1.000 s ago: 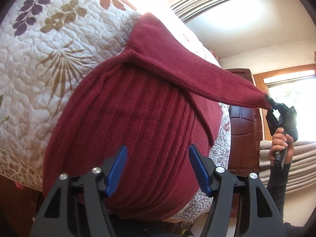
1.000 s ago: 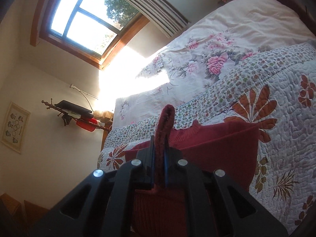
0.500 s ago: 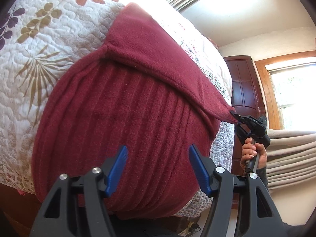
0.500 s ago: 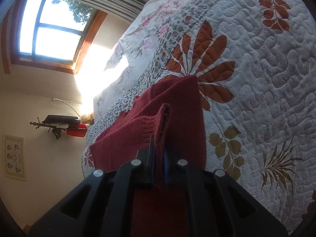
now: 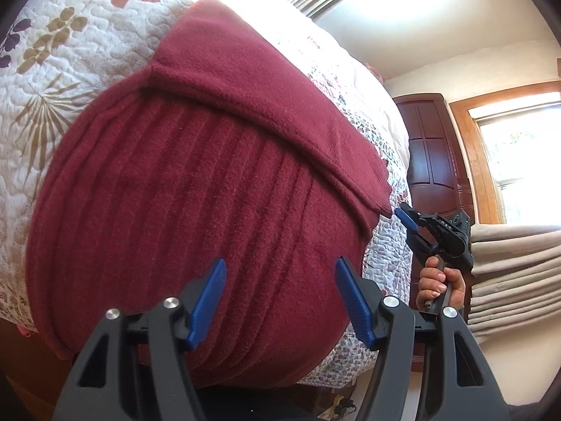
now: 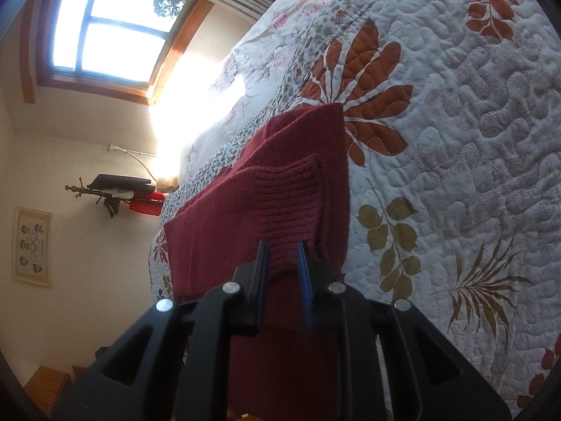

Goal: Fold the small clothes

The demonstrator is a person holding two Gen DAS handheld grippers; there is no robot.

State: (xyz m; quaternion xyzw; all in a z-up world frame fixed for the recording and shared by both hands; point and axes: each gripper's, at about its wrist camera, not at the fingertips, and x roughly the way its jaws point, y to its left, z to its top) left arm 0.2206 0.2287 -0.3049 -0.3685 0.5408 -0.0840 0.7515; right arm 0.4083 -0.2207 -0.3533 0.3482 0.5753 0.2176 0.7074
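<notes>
My left tool (image 5: 280,298) hovers wide open over the dark red ribbed knit garment (image 5: 196,210) lying folded on the leaf-patterned quilted bed (image 6: 473,140), while my right tool (image 6: 283,252), slightly open, straddles its cuff.

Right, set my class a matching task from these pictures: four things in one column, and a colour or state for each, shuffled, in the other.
Things:
1. sweater
2. quilt
3. wardrobe
4. left claw

Descriptions:
a. dark brown wood
b. white with leaf prints
c. open, holding nothing
d. maroon, sleeve folded across it

Pairs: 1-d, 2-b, 3-a, 4-c.
</notes>
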